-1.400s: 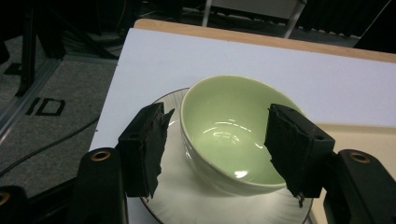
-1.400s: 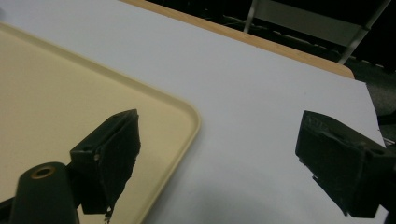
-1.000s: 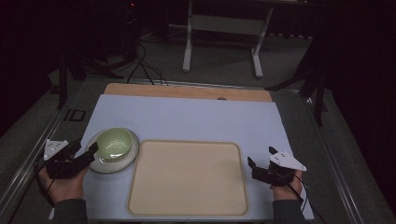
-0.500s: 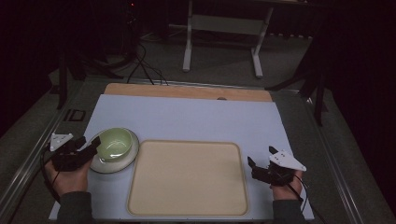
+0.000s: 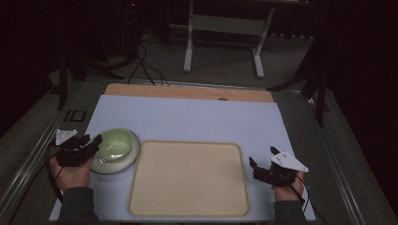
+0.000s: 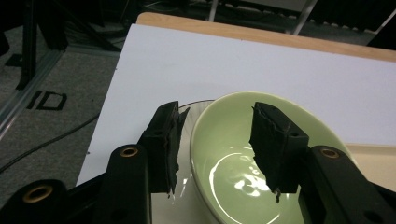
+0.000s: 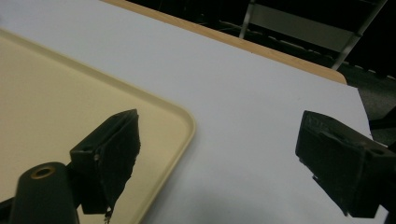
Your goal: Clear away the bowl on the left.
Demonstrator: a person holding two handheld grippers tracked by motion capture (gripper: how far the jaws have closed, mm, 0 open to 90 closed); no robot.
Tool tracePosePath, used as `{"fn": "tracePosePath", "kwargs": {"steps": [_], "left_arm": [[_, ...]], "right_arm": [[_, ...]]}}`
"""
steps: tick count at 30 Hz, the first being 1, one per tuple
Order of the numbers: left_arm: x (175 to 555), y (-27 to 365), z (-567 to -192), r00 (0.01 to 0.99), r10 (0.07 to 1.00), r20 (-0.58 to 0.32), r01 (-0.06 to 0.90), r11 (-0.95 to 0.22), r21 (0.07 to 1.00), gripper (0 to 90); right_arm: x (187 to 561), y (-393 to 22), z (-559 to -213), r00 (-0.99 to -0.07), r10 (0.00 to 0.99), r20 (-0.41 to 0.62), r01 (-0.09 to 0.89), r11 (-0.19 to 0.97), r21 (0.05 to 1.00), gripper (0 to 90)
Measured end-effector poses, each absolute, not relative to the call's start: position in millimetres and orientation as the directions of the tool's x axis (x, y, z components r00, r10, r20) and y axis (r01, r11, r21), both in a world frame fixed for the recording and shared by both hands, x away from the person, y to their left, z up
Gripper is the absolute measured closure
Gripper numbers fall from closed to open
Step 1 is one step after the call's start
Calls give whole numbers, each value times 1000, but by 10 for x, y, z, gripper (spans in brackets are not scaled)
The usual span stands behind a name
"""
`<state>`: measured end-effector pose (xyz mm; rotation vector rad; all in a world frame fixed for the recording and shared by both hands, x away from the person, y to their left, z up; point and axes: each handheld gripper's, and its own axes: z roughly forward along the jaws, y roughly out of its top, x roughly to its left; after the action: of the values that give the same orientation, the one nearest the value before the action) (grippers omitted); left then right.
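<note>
Now the left gripper [image 5: 92,143] is straddling the near rim of the green bowl [image 6: 243,158], its jaws having just been closing, one inside and one outside, not yet pinching. That bowl is sitting on a white plate [image 5: 101,166] just left of the tray [image 5: 187,180]. Meanwhile the right gripper [image 7: 219,163] is hovering spread wide beside the tray's right edge.

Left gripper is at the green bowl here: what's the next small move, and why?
Probably finish closing. The left gripper straddles the near rim of the green bowl, one jaw outside over the white plate beneath, one inside; its jaws have just been closing, yet a gap shows at each pad. Once pinched, lift toward the tray.
</note>
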<state>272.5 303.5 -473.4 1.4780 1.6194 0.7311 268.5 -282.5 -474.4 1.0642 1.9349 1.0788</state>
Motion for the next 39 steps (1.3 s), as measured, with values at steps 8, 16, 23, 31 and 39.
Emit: {"fn": "tracePosePath", "kwargs": {"steps": [8,16,23,31,39], "left_arm": [[2788,3046,-4772,-1,988,-152,534,129,836,534],[2858,3115,-4824,-29,987,-156,560,145,816,506],[2926,3145,-4878,-24,985,-170,584,152,797,498],[2992,3139,-4938,-19,984,-177,625,149,766,566],[3018,3118,-4969,-4,986,-167,661,127,739,610]], "right_arm": [[2683,-2816,-4742,-447,880,-163,324,329,887,134],[2687,-2815,-4743,-449,879,-163,324,330,887,134],[2686,-2810,-4744,-449,878,-166,322,332,886,134],[2687,-2811,-4743,-451,877,-167,323,335,885,134],[2686,-2810,-4743,-453,876,-169,322,337,885,134]]}}
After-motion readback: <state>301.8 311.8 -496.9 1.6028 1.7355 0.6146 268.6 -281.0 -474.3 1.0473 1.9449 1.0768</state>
